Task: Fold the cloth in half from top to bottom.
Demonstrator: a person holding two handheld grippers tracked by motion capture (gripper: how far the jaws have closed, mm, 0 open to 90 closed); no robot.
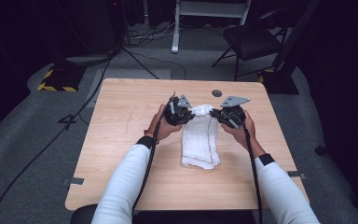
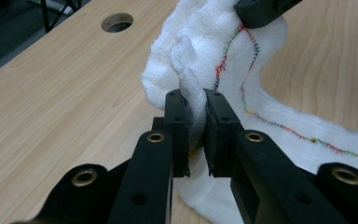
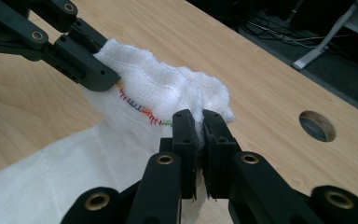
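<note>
White cloth (image 1: 199, 140), far edge pinched between left gripper (image 1: 178, 113) and right gripper (image 1: 229, 115).

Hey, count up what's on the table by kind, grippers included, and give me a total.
White cloth with coloured stitching: 1
Grippers, both shut on the cloth's far end, left gripper and right gripper: 2
Round hole in the tabletop: 1
Total: 4

The cloth (image 1: 199, 140) lies on the worktop (image 1: 121, 140), near its middle. Behind the cloth sits a hole (image 1: 216, 93). The left gripper (image 1: 179, 112) and right gripper (image 1: 229, 115) flank the cloth's far end, jaws clamped on it.
</note>
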